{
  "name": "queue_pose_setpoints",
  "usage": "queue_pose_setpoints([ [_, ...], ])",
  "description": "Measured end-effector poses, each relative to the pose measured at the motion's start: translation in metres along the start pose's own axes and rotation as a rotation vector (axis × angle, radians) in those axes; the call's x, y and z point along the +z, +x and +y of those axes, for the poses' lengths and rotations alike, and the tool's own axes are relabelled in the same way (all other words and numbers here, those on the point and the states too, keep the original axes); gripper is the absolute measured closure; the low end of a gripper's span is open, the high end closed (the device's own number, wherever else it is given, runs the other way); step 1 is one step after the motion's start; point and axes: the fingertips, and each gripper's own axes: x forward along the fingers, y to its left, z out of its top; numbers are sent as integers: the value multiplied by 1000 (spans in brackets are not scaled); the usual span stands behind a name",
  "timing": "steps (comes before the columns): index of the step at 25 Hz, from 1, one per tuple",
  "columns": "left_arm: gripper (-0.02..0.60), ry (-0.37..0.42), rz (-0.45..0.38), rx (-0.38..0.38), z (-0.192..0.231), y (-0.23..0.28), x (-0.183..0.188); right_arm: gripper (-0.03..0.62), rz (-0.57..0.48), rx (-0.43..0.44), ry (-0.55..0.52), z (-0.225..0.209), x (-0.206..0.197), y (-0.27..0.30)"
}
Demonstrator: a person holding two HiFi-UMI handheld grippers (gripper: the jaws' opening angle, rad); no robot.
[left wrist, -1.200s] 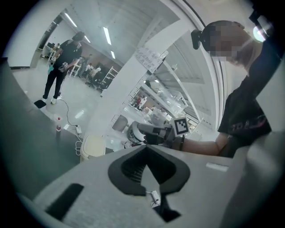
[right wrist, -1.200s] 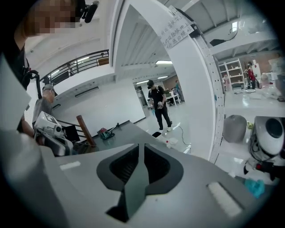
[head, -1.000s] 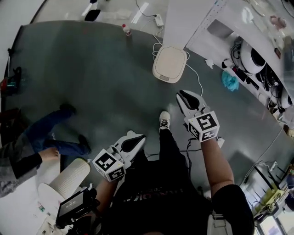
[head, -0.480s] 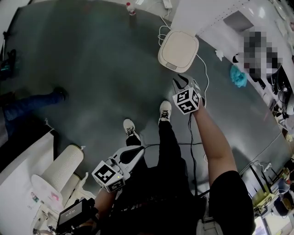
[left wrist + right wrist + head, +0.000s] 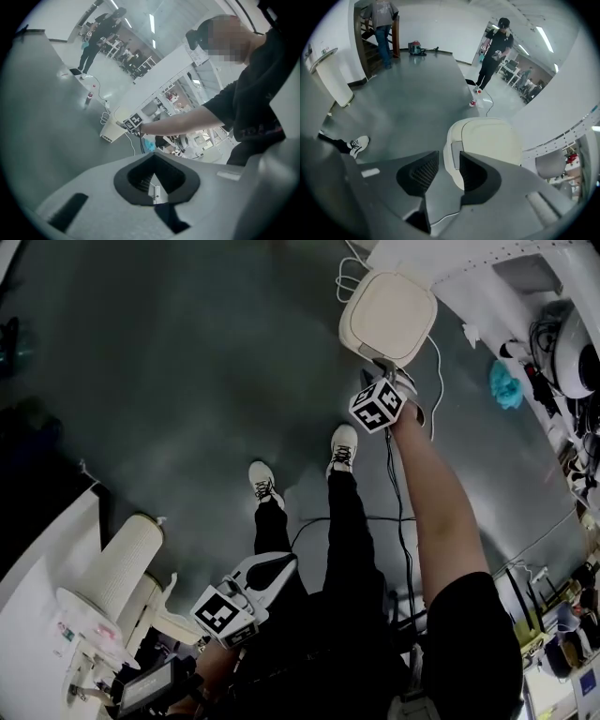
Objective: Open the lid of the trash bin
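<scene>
Cream trash bin [image 5: 388,317]; dark grey floor [image 5: 187,381]; white shoes [image 5: 343,448]; black trousers [image 5: 352,540]; teal cloth [image 5: 507,385].

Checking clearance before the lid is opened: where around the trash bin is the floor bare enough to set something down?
In the head view, the wide grey floor left of the trash bin, down to the person's shoes, is bare. Right of the bin it is crowded: a white cable, a teal cloth, then the cluttered bench.

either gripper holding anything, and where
Nothing held: right gripper jaws have just been opening, trash bin front seen between them, ungripped; left gripper shut, empty.
</scene>
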Motion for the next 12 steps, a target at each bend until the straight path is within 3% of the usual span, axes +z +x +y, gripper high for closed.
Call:
queue_pose_setpoints([
  [12, 581, -92, -11, -8, 27, -3, -7, 424, 92, -50, 10, 2, 2, 47],
])
